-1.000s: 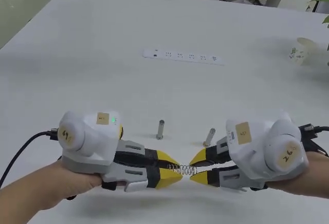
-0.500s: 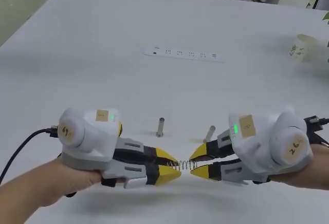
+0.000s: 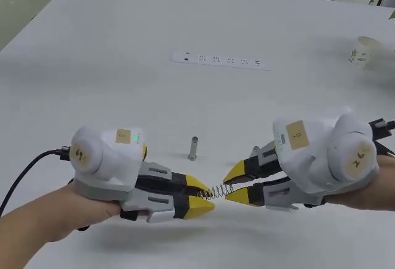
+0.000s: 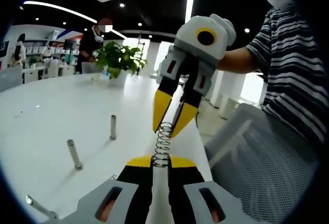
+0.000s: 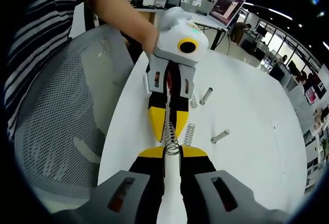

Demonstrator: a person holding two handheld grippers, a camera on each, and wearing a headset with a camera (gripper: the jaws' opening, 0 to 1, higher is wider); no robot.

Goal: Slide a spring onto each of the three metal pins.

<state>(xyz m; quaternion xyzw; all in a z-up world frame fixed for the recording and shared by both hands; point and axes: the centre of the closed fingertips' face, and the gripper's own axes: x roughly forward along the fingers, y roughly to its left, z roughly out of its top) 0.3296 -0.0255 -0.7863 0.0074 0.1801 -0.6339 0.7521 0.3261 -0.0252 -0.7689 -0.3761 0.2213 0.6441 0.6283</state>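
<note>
A thin steel spring [image 3: 217, 190] spans the small gap between my two grippers above the table's near edge, slanting up to the right. My left gripper [image 3: 208, 198] is shut on its left end and my right gripper [image 3: 227, 189] is shut on its right end. In the left gripper view the spring [image 4: 162, 143] rises from my own tips [image 4: 160, 161] to the other gripper. One metal pin [image 3: 194, 148] stands upright just beyond the jaws. A second pin [image 3: 255, 150] is partly hidden behind the right gripper. Two loose springs [image 5: 189, 134] lie on the table near the pins [image 5: 220, 136].
A white power strip [image 3: 221, 60] lies across the middle of the table [image 3: 123, 65], and a paper cup [image 3: 363, 50] stands far right. A grey mesh chair [image 5: 67, 131] sits at the table's near edge. A potted plant [image 4: 119, 59] stands at the far end.
The grippers have come closer together, so the spring between them is shorter. The right gripper has risen a little, and the spring now slants instead of lying level.
</note>
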